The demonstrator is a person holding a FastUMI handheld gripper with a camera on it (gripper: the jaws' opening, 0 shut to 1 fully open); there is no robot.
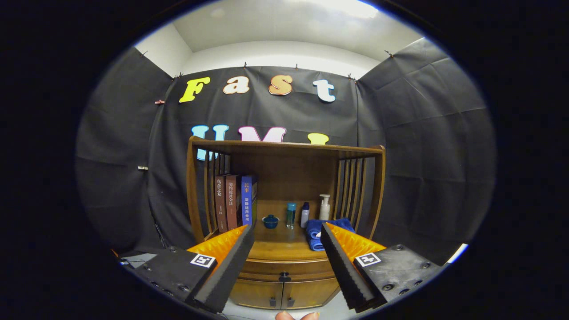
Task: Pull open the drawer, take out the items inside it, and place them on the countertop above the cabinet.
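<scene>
We hold the gripper (286, 240) with fingers wide apart and empty, squared up well short of the cabinet (284, 275), so the shut drawer (284, 269) and its knob (284, 278), under the countertop's (280, 244) front edge, sit between them.

- Three books (234, 202) stand upright on the wooden cabinet's (284, 262) desk, spines lettered in Chinese characters, too small to read surely;
- square black-and-white marker tags (203, 260) sit on the gripper (284, 235), one per finger; its jaws stand apart
</scene>
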